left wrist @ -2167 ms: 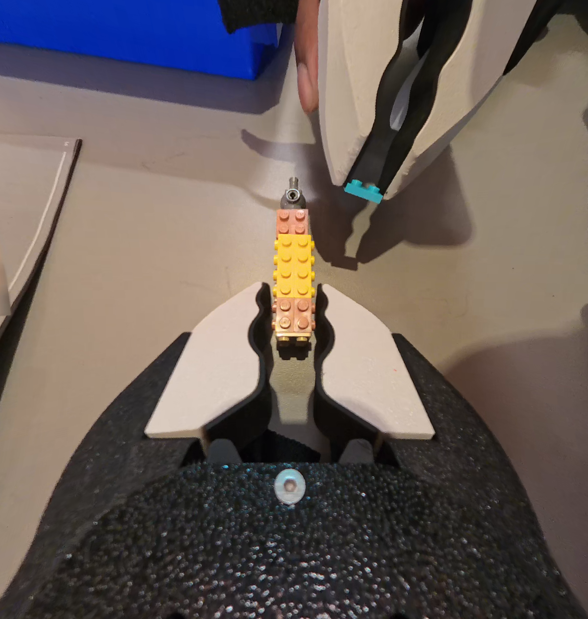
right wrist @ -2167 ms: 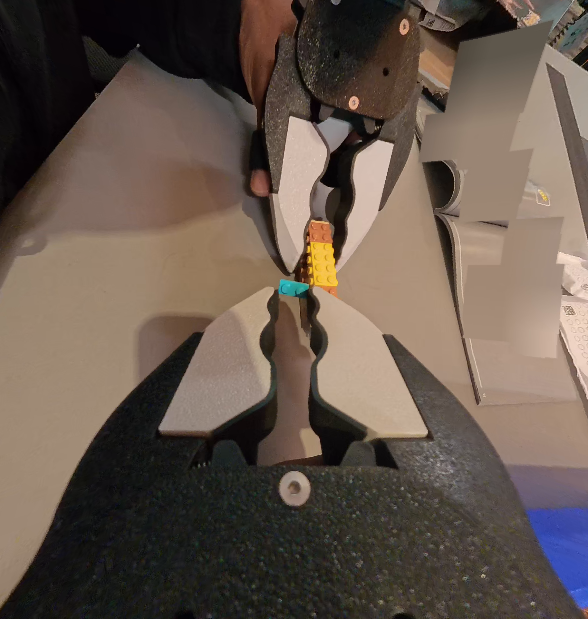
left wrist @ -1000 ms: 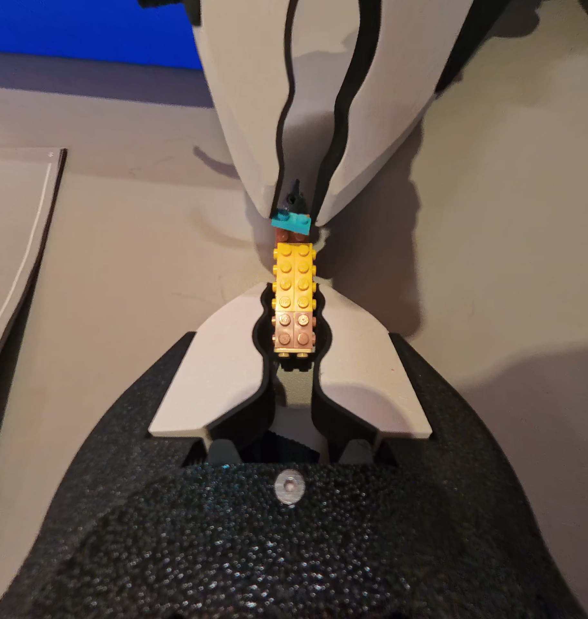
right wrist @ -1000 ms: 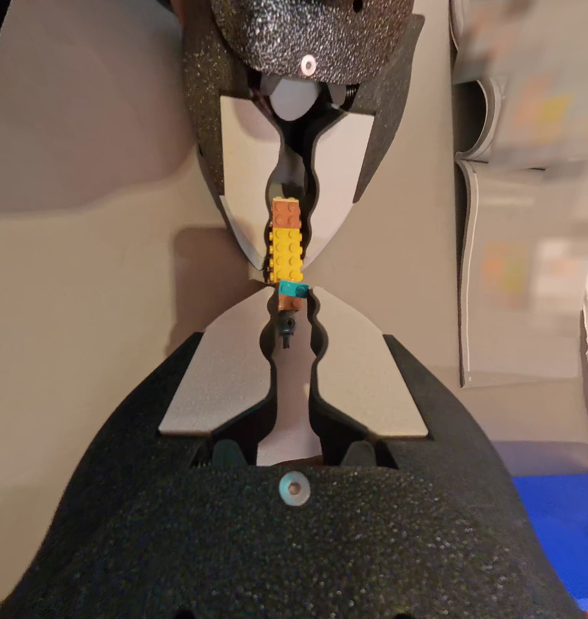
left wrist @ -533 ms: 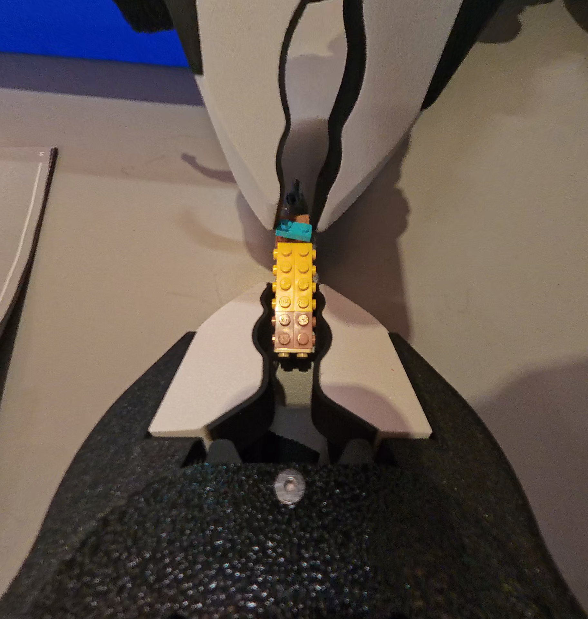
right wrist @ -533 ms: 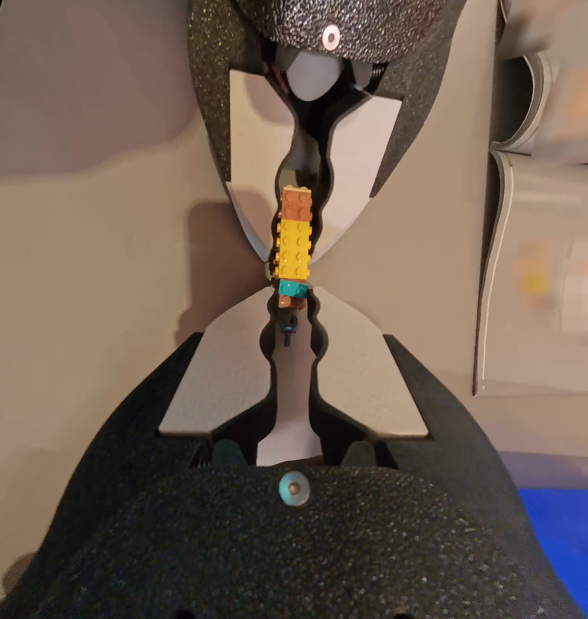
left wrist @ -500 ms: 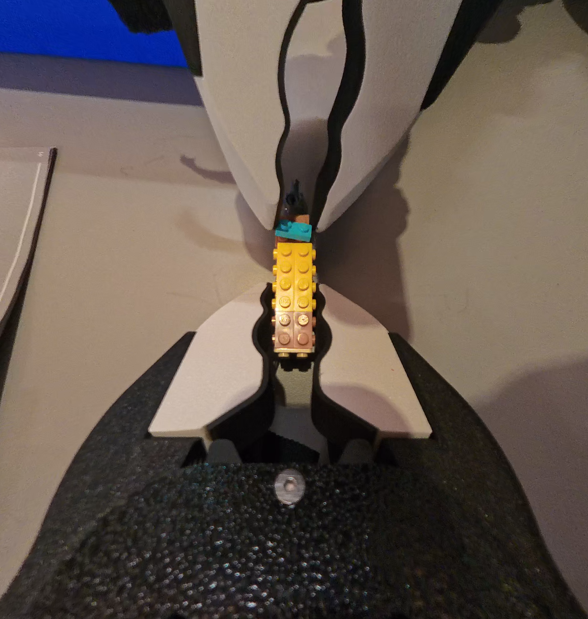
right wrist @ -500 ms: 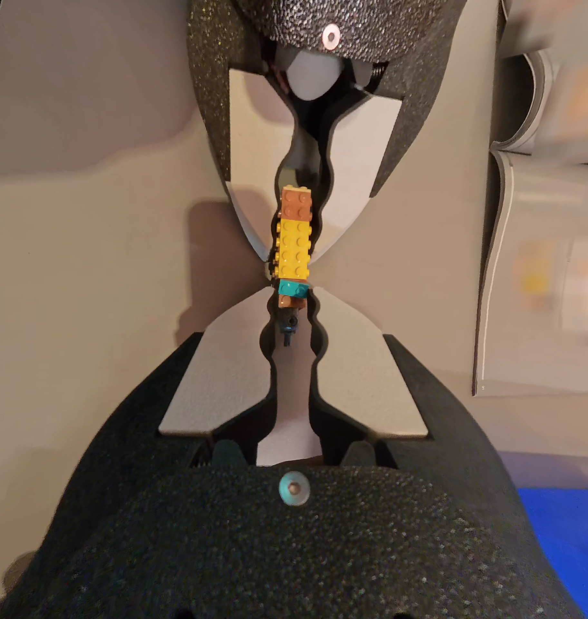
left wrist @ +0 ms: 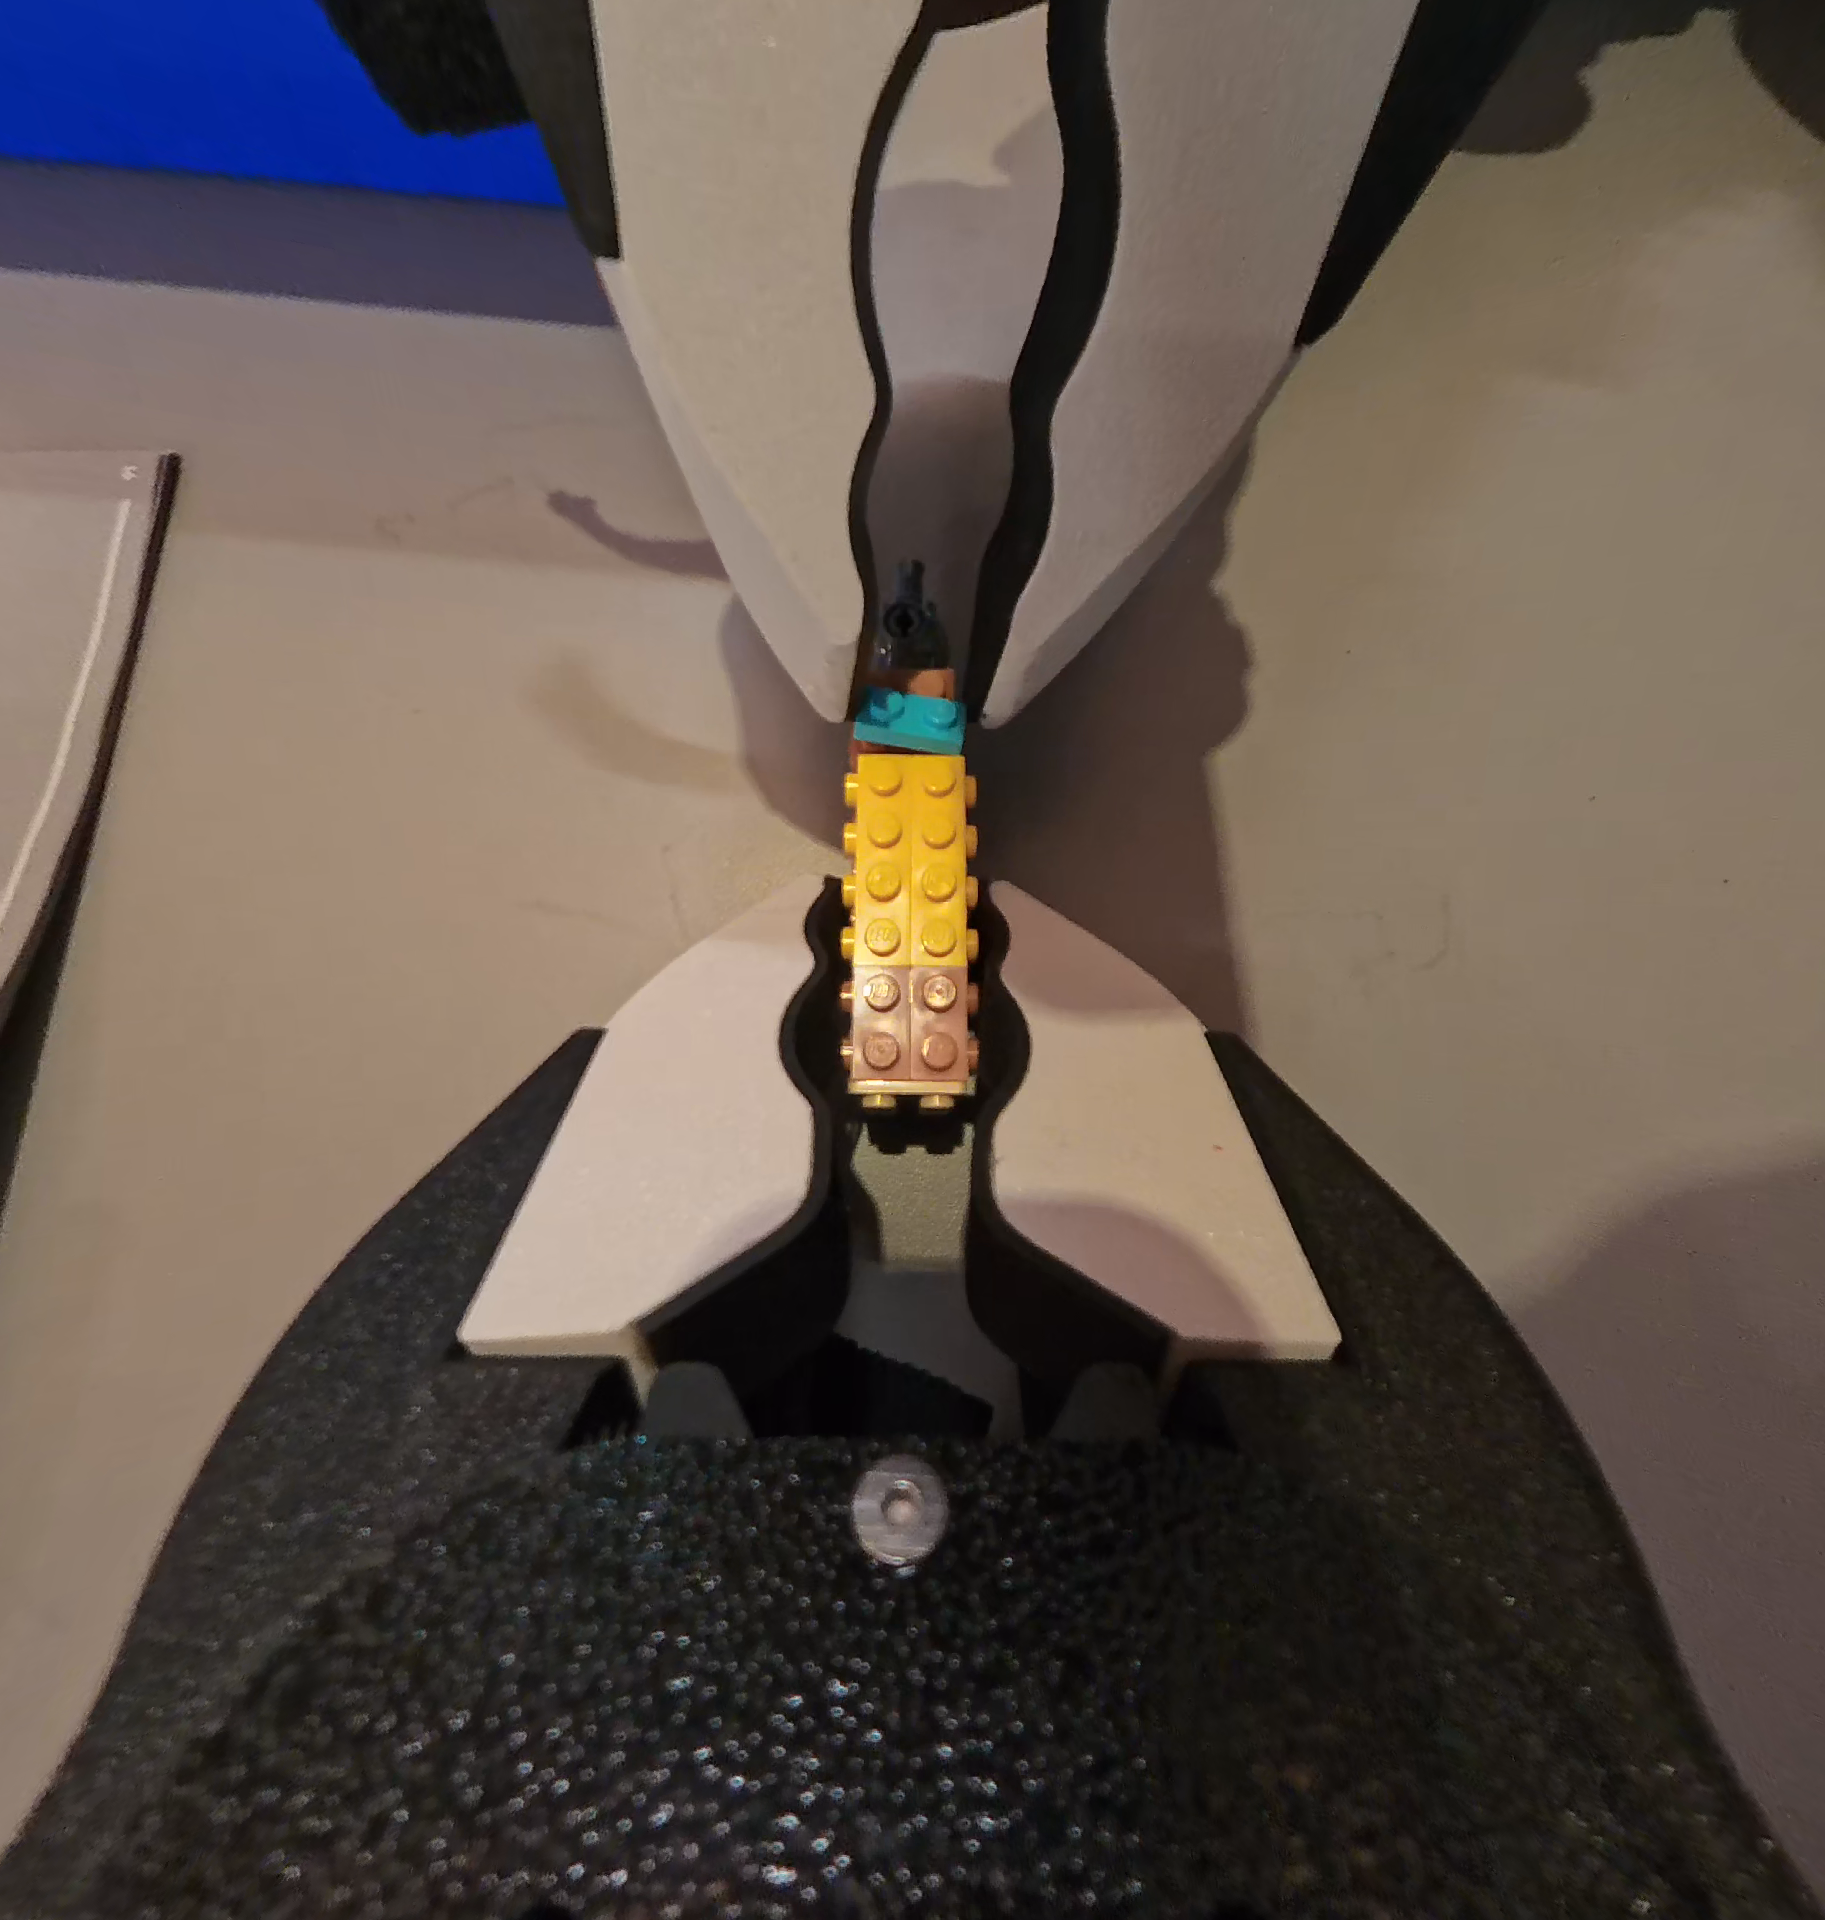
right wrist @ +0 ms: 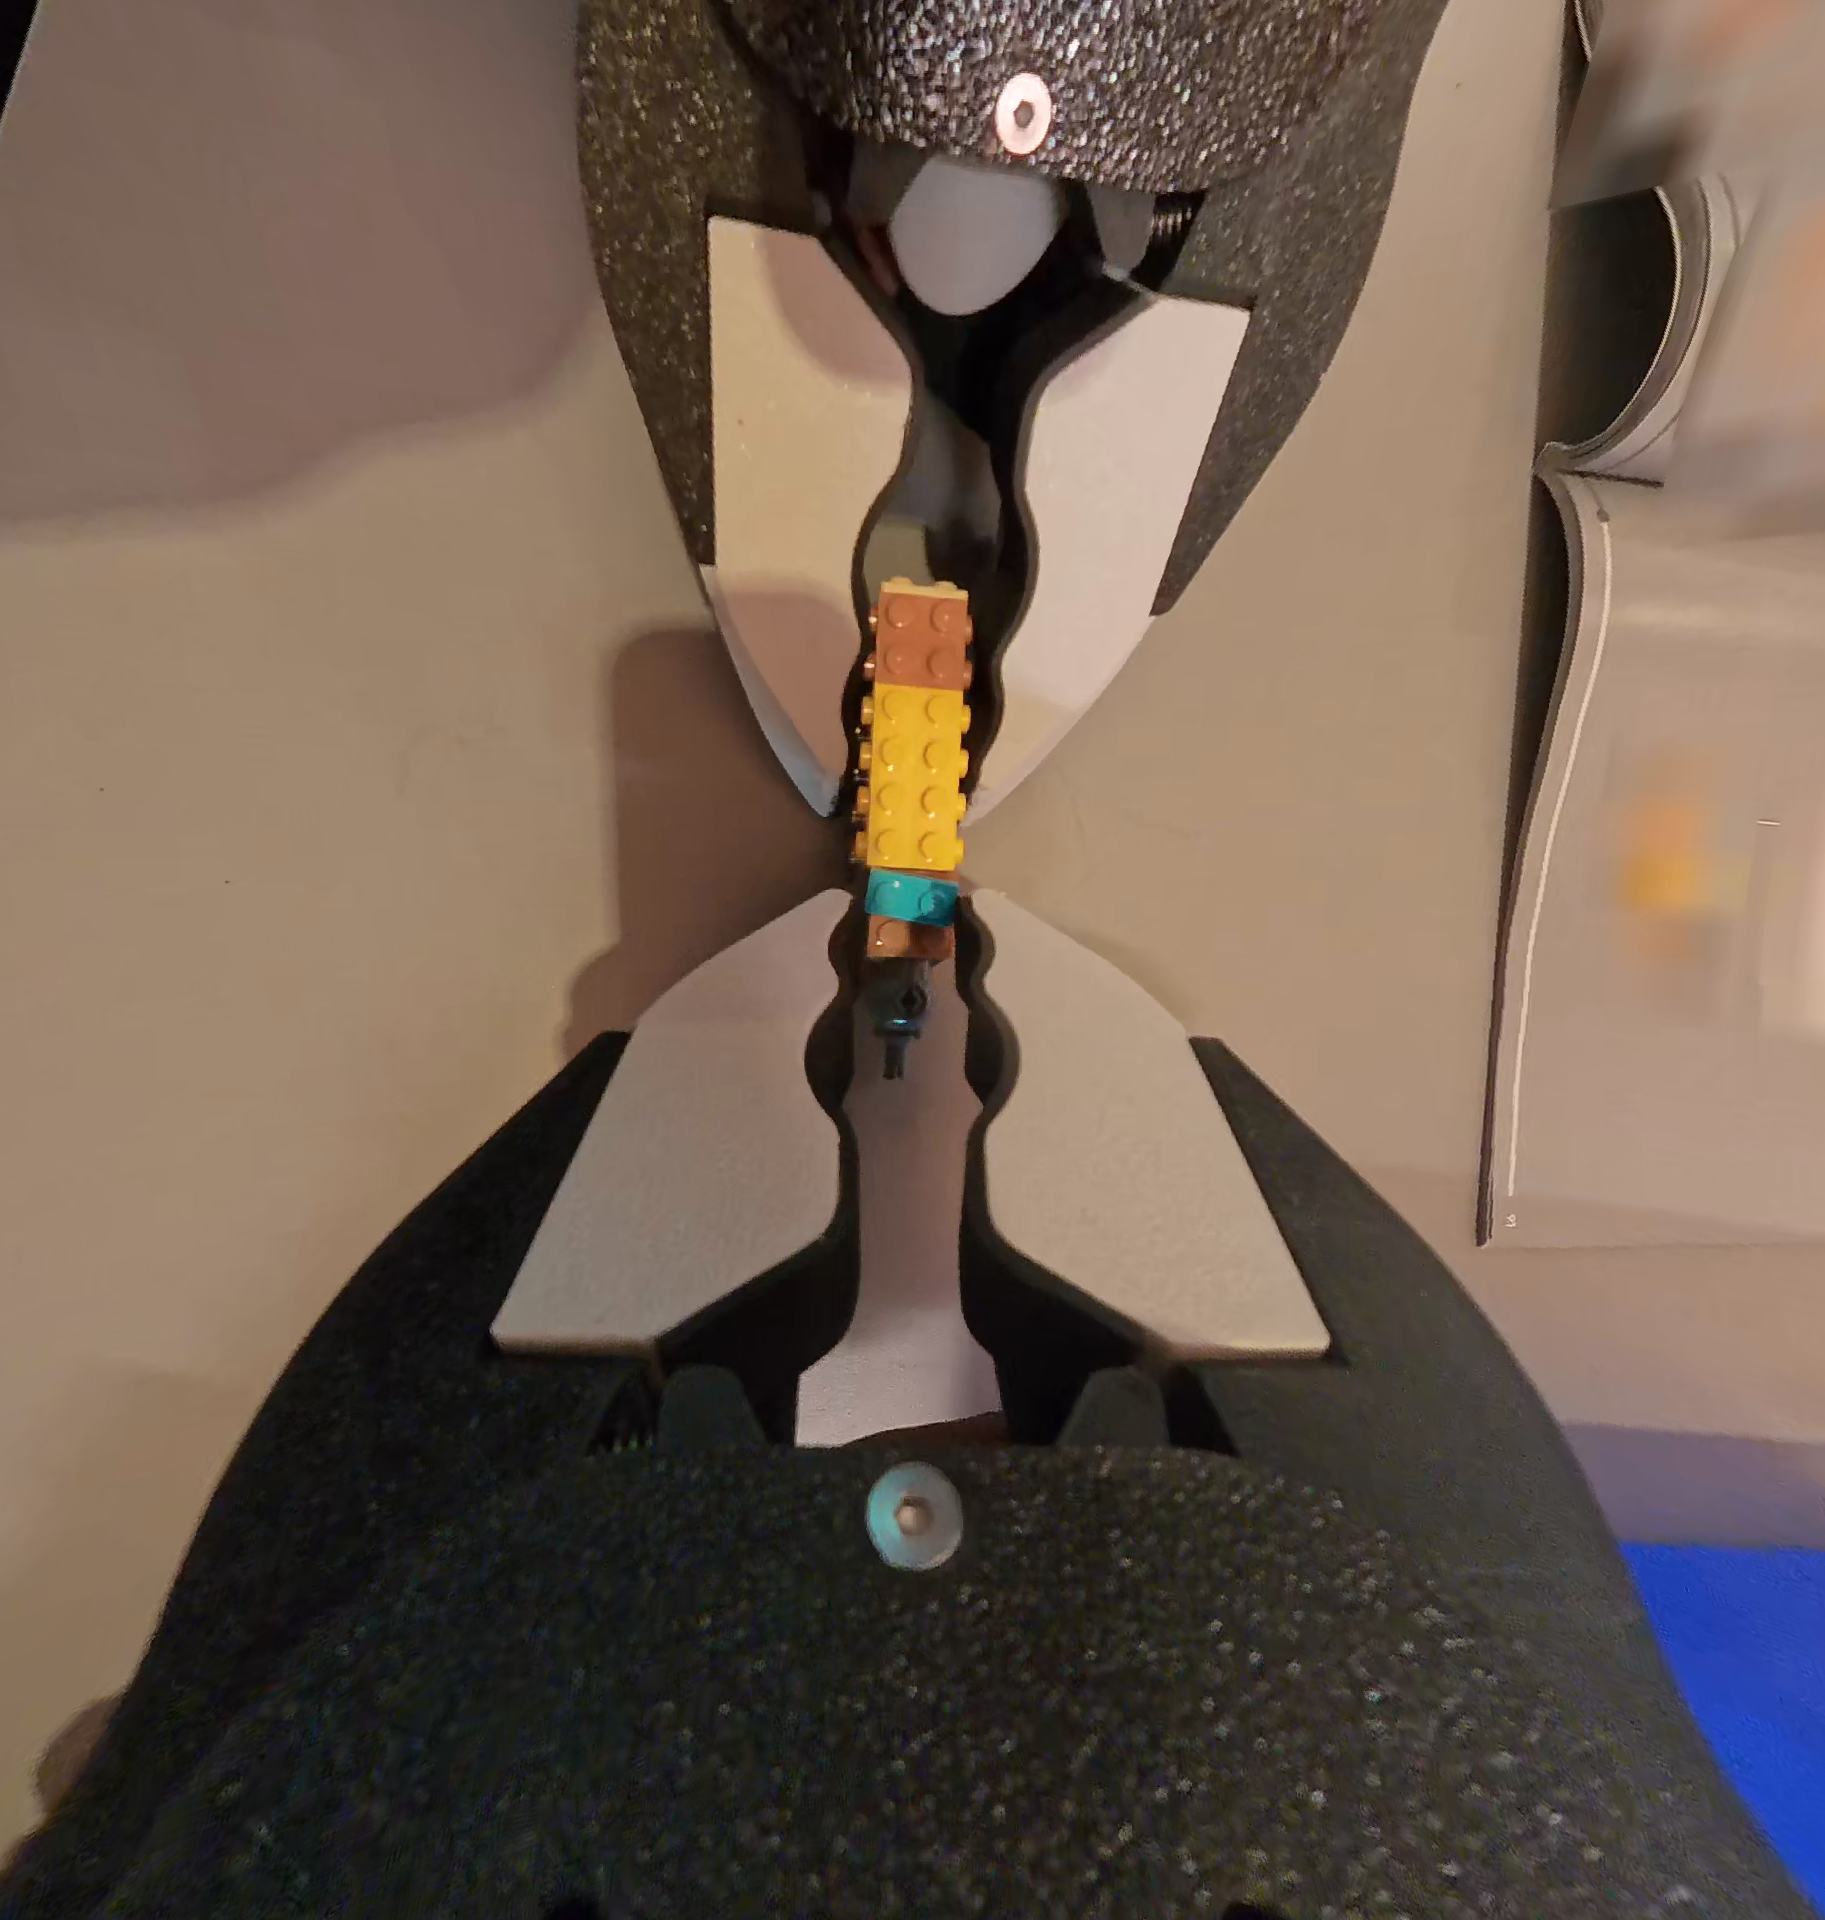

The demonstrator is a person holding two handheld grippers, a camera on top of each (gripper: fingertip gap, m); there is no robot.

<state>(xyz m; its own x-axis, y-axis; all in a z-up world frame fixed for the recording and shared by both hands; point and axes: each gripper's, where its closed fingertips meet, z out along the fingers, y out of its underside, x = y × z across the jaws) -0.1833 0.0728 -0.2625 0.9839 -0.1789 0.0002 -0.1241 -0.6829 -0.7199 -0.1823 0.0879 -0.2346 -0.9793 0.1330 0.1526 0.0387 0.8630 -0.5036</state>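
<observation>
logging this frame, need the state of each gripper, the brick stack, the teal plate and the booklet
left gripper: shut on the yellow and brown brick stack, pads against its sides
yellow and brown brick stack: held level above the table, dark pin at its far end
right gripper: shut on the teal plate
teal plate: on the stack's brown end, slightly skewed
booklet: lying open on the table

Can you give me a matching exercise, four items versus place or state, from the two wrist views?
Column 1:
1. left tongs
2. right tongs
3. blue box
4. open booklet

Column 2:
A. shut on the teal plate
B. lying flat on the table
C. at the table's far edge in the left wrist view
D. shut on the yellow-and-brown brick bar

Pairs: 1-D, 2-A, 3-C, 4-B
</observation>
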